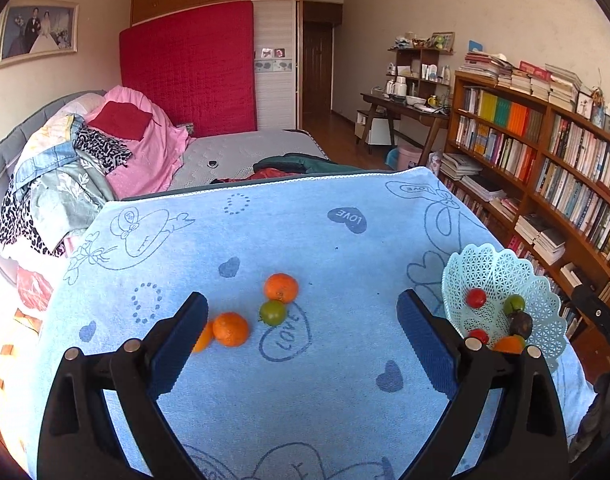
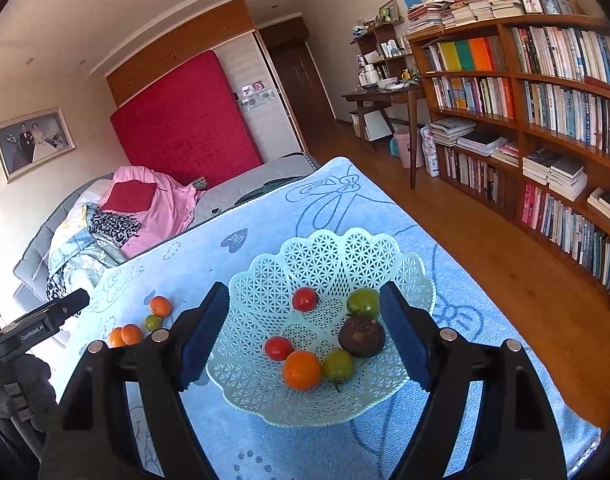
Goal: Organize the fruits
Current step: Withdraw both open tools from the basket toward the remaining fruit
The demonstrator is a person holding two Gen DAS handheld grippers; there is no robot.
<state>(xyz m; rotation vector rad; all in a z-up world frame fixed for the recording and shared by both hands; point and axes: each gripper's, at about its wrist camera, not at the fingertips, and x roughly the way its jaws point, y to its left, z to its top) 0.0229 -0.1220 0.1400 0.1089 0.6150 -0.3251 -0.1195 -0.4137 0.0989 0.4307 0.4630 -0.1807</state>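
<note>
- Oranges are lying loose on the blue towel (image 1: pixel 305 380) covering the table: one partly hidden orange (image 1: pixel 203 338) is sitting behind the left hand-held gripper's (image 1: pixel 303 338) left pad, touching a second orange (image 1: pixel 230 329).
- Further right, a green fruit (image 1: pixel 272 312) is resting against a third orange (image 1: pixel 281 288).
- Left hand-held gripper is hanging over the towel with its jaws spread wide, pinching nothing.
- Right hand-held gripper (image 2: pixel 305 334) is hovering above the white lattice basket (image 2: pixel 325 256), jaws parted and gripping nothing.
- Inside the basket, two red tomatoes (image 2: pixel 305 299), an orange (image 2: pixel 302 370), two green fruits (image 2: pixel 337 365) and a dark brown fruit (image 2: pixel 361 336) are sitting together.
</note>
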